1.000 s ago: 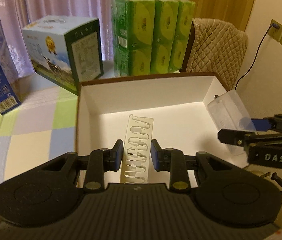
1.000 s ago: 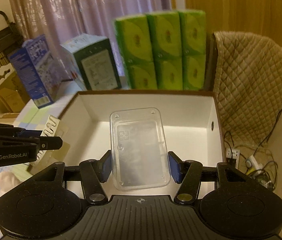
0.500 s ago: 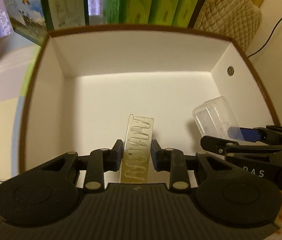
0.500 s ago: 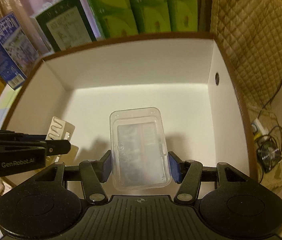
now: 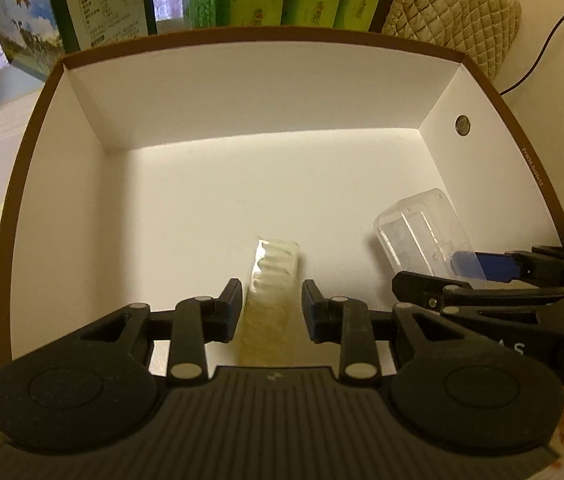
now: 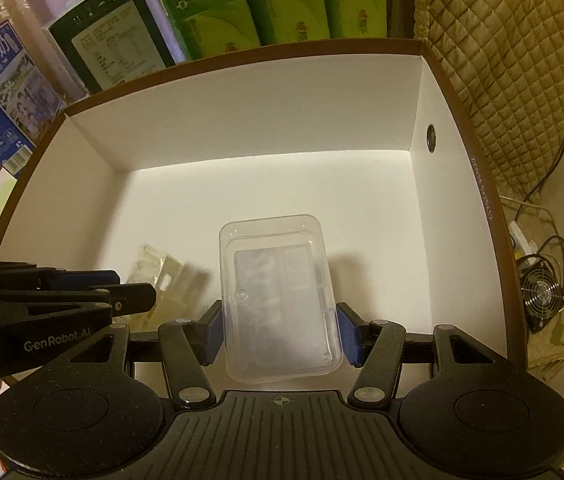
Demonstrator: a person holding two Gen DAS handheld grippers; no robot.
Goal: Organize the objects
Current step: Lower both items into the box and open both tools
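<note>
A white box with a brown rim fills both views. My left gripper hangs low inside it. A clear plastic strip lies between its fingers, blurred, with a thin gap on each side. In the right wrist view the strip tilts by the left gripper's tips. My right gripper is shut on a clear plastic container just above the box floor. In the left wrist view that container and the right gripper are near the box's right wall.
Green tissue packs and a green-and-white carton stand behind the box. A blue milk carton is at the left. A quilted chair back is at the right, with a small fan and cables on the floor.
Both grippers have gone from above the box down into it. The strip now looks blurred and tipped forward, and the left fingers stand slightly wider. The right gripper still holds the container.
</note>
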